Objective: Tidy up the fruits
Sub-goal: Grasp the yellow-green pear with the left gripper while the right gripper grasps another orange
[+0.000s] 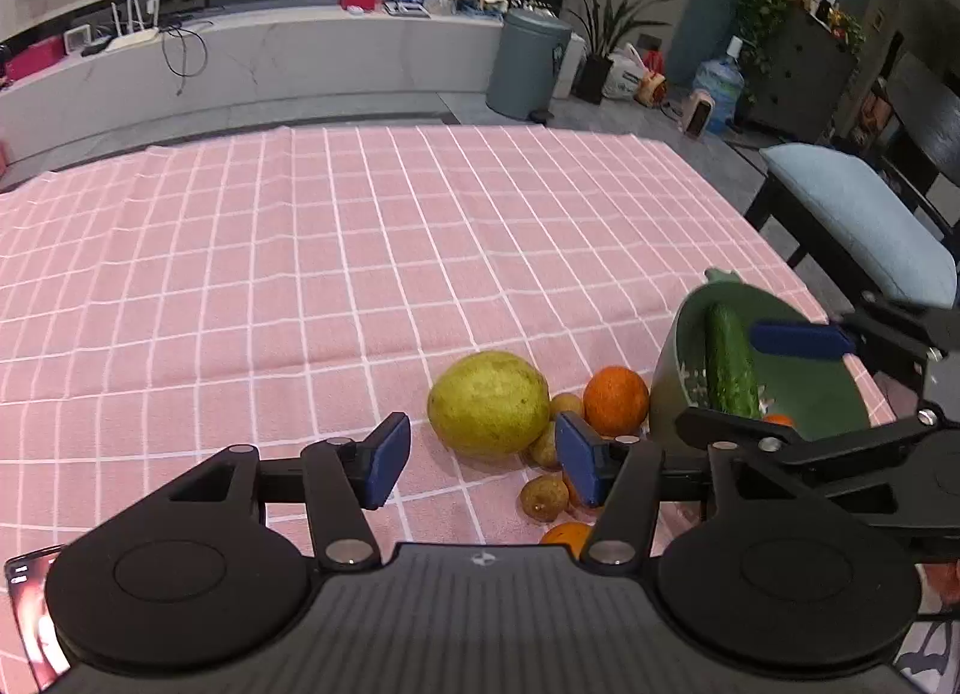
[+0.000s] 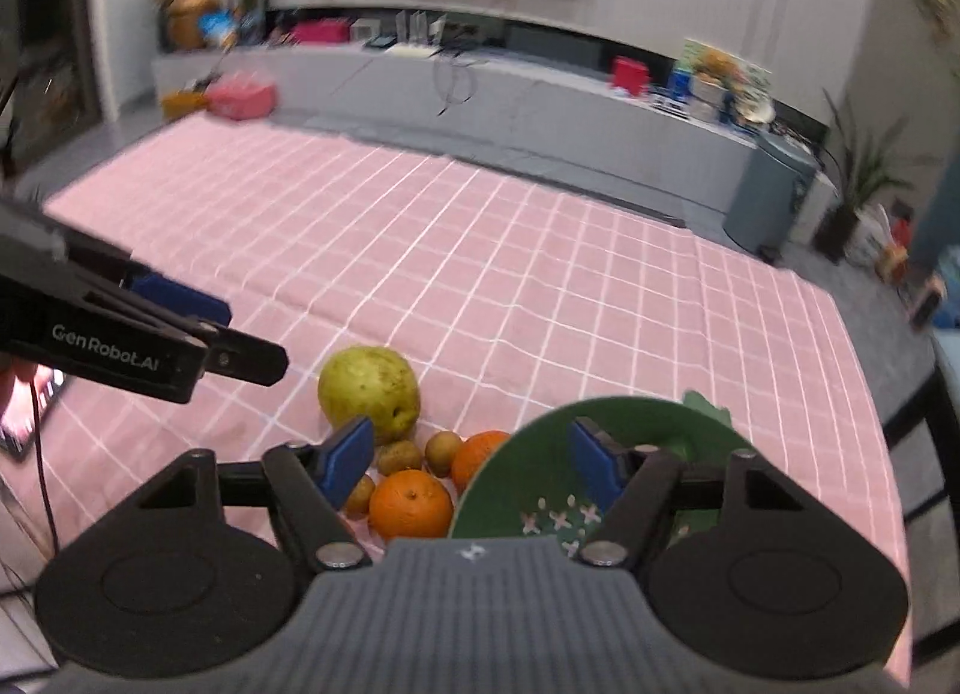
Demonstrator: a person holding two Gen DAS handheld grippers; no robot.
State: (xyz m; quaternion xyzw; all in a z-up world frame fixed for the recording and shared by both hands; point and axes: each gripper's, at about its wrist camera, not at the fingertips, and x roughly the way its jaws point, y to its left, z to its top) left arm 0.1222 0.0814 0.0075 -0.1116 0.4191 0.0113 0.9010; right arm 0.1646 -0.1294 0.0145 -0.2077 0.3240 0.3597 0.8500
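A large yellow-green pomelo (image 1: 489, 403) (image 2: 368, 388) lies on the pink checked tablecloth (image 1: 300, 274) with two oranges (image 1: 616, 400) (image 2: 410, 504) and several small brown fruits (image 1: 543, 497) beside it. A green bowl (image 1: 822, 388) (image 2: 540, 472) at the right holds a cucumber (image 1: 729, 364). My left gripper (image 1: 483, 463) is open and empty, just in front of the pomelo. My right gripper (image 2: 471, 463) is open and empty, above the oranges and the bowl's rim; it also shows in the left wrist view (image 1: 801, 340), over the bowl.
A chair with a light blue cushion (image 1: 858, 220) stands past the table's right edge. A phone (image 2: 24, 418) lies at the table's left. A grey bin (image 1: 528, 64) and a long low cabinet (image 1: 270, 64) stand beyond the far edge.
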